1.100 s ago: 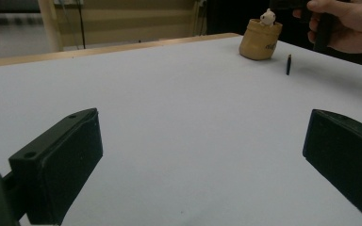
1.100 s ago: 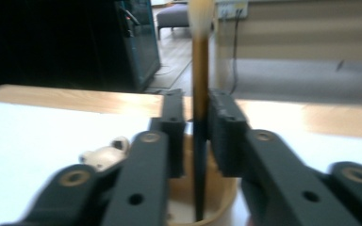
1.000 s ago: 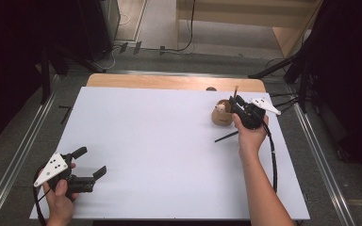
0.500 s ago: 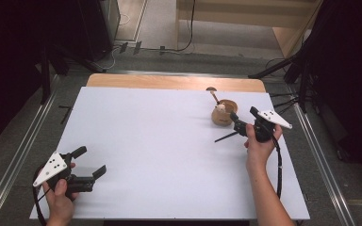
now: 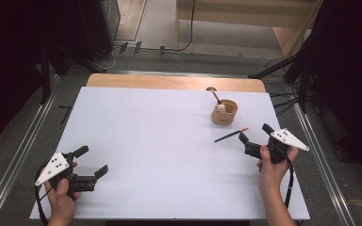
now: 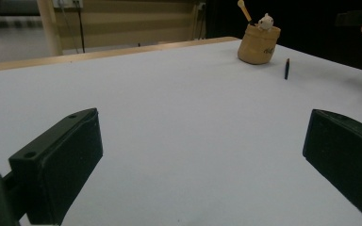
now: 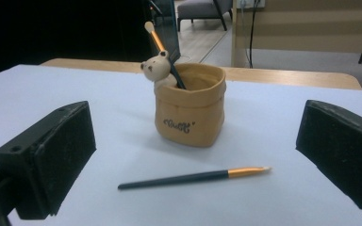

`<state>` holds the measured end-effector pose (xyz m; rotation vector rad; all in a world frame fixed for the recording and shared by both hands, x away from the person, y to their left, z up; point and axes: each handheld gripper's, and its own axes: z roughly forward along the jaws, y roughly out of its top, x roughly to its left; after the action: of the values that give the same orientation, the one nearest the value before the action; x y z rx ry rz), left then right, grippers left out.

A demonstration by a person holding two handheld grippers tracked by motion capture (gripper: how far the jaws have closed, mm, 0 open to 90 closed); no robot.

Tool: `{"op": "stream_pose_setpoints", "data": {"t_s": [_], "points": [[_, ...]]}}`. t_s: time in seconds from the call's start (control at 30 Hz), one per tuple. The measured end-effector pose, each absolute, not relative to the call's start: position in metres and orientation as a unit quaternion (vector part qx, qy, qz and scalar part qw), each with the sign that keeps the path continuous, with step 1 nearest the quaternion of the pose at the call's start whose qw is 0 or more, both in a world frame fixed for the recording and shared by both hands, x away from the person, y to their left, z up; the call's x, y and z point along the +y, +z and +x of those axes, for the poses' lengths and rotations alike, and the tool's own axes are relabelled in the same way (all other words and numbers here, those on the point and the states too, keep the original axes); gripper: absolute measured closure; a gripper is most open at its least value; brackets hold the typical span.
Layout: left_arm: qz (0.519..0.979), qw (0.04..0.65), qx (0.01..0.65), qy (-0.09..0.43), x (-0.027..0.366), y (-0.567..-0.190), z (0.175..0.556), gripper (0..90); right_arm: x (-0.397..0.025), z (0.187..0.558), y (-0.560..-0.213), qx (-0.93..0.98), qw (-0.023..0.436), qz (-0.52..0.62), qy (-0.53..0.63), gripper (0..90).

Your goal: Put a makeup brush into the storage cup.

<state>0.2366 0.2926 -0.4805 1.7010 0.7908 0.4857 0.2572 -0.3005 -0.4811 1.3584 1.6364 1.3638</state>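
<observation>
A tan pot (image 5: 224, 113) with a small bear figure on its rim stands at the table's far right, with one brush (image 5: 214, 95) leaning out of it. A second, dark brush with an orange ferrule (image 5: 231, 135) lies flat on the white table just in front of the pot. My right gripper (image 5: 254, 133) hovers open, right of that loose brush and apart from it. In the right gripper view the pot (image 7: 190, 113) and the loose brush (image 7: 193, 178) lie ahead between the spread jaws. My left gripper (image 5: 93, 160) rests open near the front left corner with nothing in it.
The white table top (image 5: 160, 141) is bare between the two grippers. A wooden strip (image 5: 169, 81) runs along its far edge. Metal rails (image 5: 21, 146) flank both sides. In the left gripper view the pot (image 6: 259, 44) stands far off.
My right gripper has drawn back from the pot toward the near right. One brush now stands in the pot on its own. The left gripper has stayed put.
</observation>
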Motion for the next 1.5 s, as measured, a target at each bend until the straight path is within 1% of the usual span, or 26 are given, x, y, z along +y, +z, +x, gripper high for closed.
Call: {"op": "stream_pose_setpoints", "data": {"t_s": [0.43, 1.5], "points": [[0.723, 0.567, 0.335, 0.209, 0.294, -0.479, 0.236, 0.0, -0.306, 0.216, -0.486, 0.625, 0.307, 0.5, 0.515, 0.0], [0.72, 0.571, 0.332, 0.214, 0.296, -0.475, 0.232, 0.0, -0.33, 0.16, -0.501, 0.63, 0.315, 0.51, 0.494, 0.0]]}}
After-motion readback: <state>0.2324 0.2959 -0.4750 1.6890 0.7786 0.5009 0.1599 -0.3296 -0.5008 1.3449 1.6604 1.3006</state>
